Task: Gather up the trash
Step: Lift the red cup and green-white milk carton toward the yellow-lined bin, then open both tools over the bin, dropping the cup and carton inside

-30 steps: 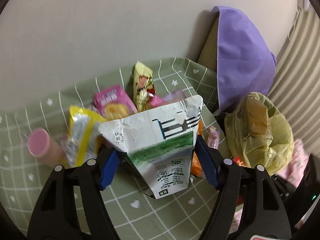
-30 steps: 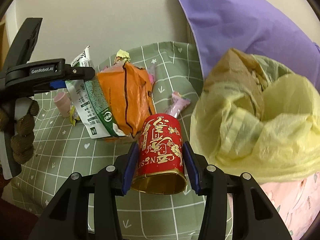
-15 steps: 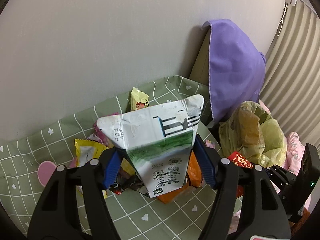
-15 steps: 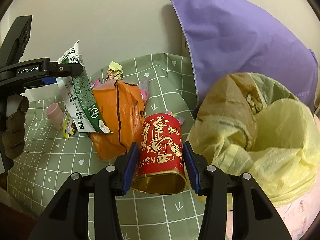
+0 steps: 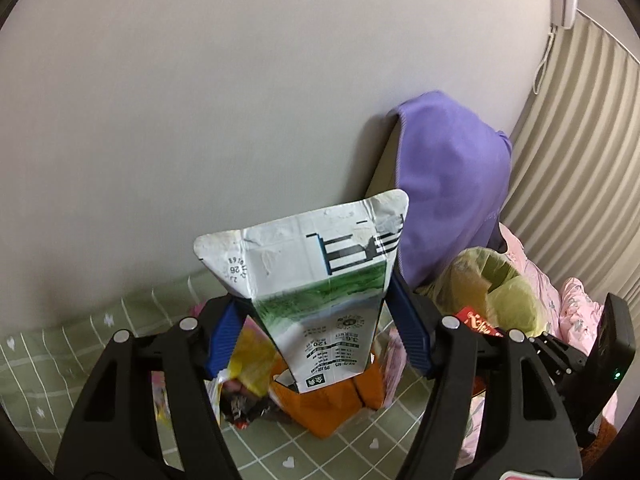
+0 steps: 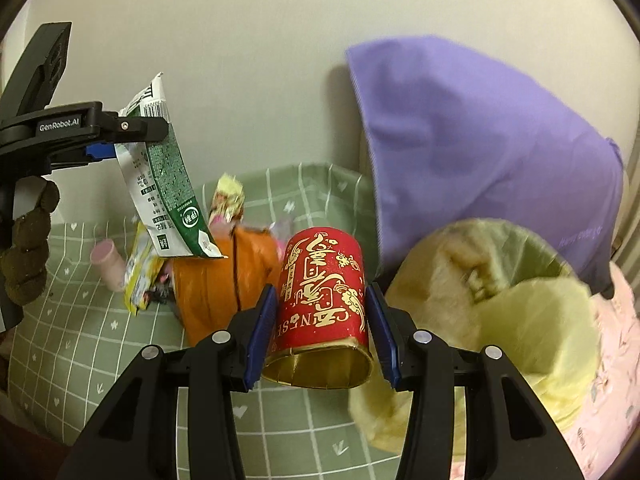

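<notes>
Two claws, two pieces of trash

The left claw (image 5: 320,332) pinches one flat milk carton (image 5: 316,280) in the air; the right claw (image 6: 322,336) squeezes one red can (image 6: 324,292) (gold inside) beside one yellow bag (image 6: 520,320).

Yellow bag (image 6: 532,320) motion-blurred, its contents unreadable, red can (image 5: 478,323) mostly hidden behind left claw (image 5: 320,320), carton (image 5: 316,276) masking wrappers beneath, small print illegible

Dim, soft light; fisheye-bent edges
</notes>
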A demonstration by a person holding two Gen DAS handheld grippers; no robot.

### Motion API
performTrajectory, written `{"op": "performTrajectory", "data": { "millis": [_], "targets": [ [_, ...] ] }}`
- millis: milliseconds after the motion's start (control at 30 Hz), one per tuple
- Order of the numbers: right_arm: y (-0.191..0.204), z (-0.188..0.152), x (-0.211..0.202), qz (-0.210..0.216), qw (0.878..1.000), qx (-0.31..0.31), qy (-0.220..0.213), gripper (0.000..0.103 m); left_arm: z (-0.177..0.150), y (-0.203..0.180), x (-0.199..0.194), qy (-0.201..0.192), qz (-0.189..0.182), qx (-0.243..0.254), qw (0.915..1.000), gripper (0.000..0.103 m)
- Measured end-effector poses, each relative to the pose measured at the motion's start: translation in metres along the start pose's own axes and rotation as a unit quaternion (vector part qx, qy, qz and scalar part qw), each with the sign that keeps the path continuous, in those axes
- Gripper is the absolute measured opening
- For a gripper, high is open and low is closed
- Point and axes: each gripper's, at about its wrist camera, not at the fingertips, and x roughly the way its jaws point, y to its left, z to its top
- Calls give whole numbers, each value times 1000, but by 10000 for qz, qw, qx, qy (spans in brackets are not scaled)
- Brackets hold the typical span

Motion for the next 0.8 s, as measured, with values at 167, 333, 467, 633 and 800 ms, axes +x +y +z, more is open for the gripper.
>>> {"op": "performTrajectory", "data": {
  "millis": [167,333,467,633,800],
  "targets": [
    [-25,23,-33,-294,9985,60,-461,43,26,-35,-10,-281,-232,350,9987,64],
    [-67,39,-73,-736,9932,225,-873,43,47,-74,-16,-499,-610,626,9949,64],
    [-106,41,-102,-1173,9867,389,-1054,43,60,-104,-14,-552,-1165,621,9897,64],
    [-149,30,-128,-1528,9798,655,-1114,43,67,-153,5,-386,-1890,607,9793,64],
    [-173,9,-137,-1661,9769,847,-1042,43,53,-203,59,176,-2626,499,9634,64]
  ]
}}
